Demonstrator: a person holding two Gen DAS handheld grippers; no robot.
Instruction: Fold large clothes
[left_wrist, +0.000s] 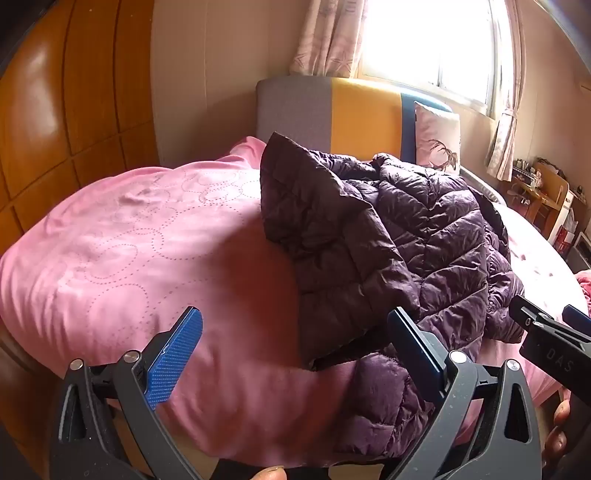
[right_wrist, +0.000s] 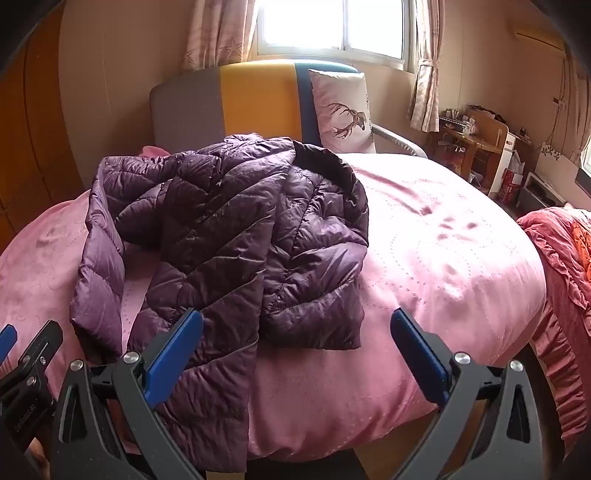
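Observation:
A dark purple quilted down jacket (left_wrist: 406, 240) (right_wrist: 240, 229) lies crumpled on the pink bedspread (left_wrist: 129, 240) (right_wrist: 443, 240), partly doubled over itself. One panel hangs over the bed's near edge. My left gripper (left_wrist: 295, 314) is open above that near edge; its right finger (left_wrist: 413, 347) is over the jacket's hanging part and its left finger over bare bedspread. My right gripper (right_wrist: 295, 314) is open too, hovering over the jacket's near right corner with nothing pinched. Each gripper shows at the edge of the other's view: the right gripper (left_wrist: 546, 332) and the left gripper (right_wrist: 29, 354).
A grey, yellow and blue headboard (right_wrist: 255, 99) and a deer-print pillow (right_wrist: 343, 110) stand at the far end. Wooden wardrobe doors (left_wrist: 55, 129) line the left. A red-orange quilt (right_wrist: 561, 266) lies at the right, with a cluttered desk (right_wrist: 476, 140) beyond under the window.

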